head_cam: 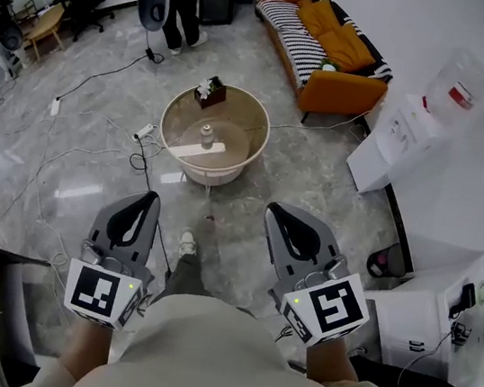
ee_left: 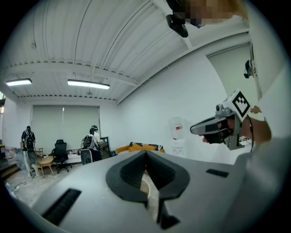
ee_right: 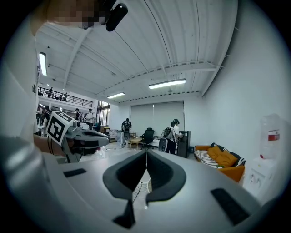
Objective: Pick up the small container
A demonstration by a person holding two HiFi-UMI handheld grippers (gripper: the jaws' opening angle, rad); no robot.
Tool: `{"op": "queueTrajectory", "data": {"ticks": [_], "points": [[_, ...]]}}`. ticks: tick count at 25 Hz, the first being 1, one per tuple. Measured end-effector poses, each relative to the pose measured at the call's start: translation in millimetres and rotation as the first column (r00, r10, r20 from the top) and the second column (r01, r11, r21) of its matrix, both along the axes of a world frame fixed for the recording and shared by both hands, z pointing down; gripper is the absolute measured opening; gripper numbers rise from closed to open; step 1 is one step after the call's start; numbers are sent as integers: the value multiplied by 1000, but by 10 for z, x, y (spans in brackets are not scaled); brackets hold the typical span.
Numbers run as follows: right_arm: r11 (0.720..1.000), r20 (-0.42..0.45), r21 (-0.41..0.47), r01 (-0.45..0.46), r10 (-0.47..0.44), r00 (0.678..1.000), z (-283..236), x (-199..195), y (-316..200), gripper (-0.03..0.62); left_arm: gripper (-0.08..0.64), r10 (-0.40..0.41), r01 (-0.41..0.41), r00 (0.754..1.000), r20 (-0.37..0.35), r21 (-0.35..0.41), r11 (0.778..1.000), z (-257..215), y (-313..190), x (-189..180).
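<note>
A small clear container (head_cam: 207, 133) stands upright near the middle of a round beige table (head_cam: 251, 127) in the head view, beside a flat white strip (head_cam: 196, 148). A brown box (head_cam: 210, 93) sits at the table's far rim. My left gripper (head_cam: 145, 198) and right gripper (head_cam: 277, 212) are held close to my body, well short of the table, pointing toward it. Both are shut with nothing between the jaws. In the left gripper view, the left gripper (ee_left: 146, 153) has its jaws meeting at the tips. The right gripper (ee_right: 146, 152) looks the same in its own view.
An orange sofa (head_cam: 337, 44) stands behind the table and a water dispenser (head_cam: 414, 124) at the right wall. Cables (head_cam: 93, 155) trail over the glossy floor to the left. A person (head_cam: 181, 1) stands at the back. White cabinets (head_cam: 414, 317) are close on my right.
</note>
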State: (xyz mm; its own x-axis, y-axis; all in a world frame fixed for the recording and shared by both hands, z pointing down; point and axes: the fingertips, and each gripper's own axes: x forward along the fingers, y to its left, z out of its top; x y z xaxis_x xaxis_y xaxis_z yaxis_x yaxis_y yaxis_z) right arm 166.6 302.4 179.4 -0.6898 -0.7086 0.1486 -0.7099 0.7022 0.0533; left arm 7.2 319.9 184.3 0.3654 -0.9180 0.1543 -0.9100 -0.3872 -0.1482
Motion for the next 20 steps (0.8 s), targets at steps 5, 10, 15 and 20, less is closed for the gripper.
{"op": "queueTrajectory", "data": {"ticks": [5,10,15,20], "points": [[1000,42,-6,-19,19,999,48,3,-145,-3,6,5,-5,1000,-6,9,1000,93,-149,-2],[1000,55,-11,-22,23,998,71,-59,-339,-3,6,15,-15,1000,8,2,1000,132,-366,-46],[999,36,-20,-28,29,999,162,-169,-607,-3,6,32,-32,999,12,-17,999,216,-651,-132],[999,21,-33,-33,34,999,203,-327,-949,-3,6,42,-41,999,22,-43,998,293,-980,-261]]}}
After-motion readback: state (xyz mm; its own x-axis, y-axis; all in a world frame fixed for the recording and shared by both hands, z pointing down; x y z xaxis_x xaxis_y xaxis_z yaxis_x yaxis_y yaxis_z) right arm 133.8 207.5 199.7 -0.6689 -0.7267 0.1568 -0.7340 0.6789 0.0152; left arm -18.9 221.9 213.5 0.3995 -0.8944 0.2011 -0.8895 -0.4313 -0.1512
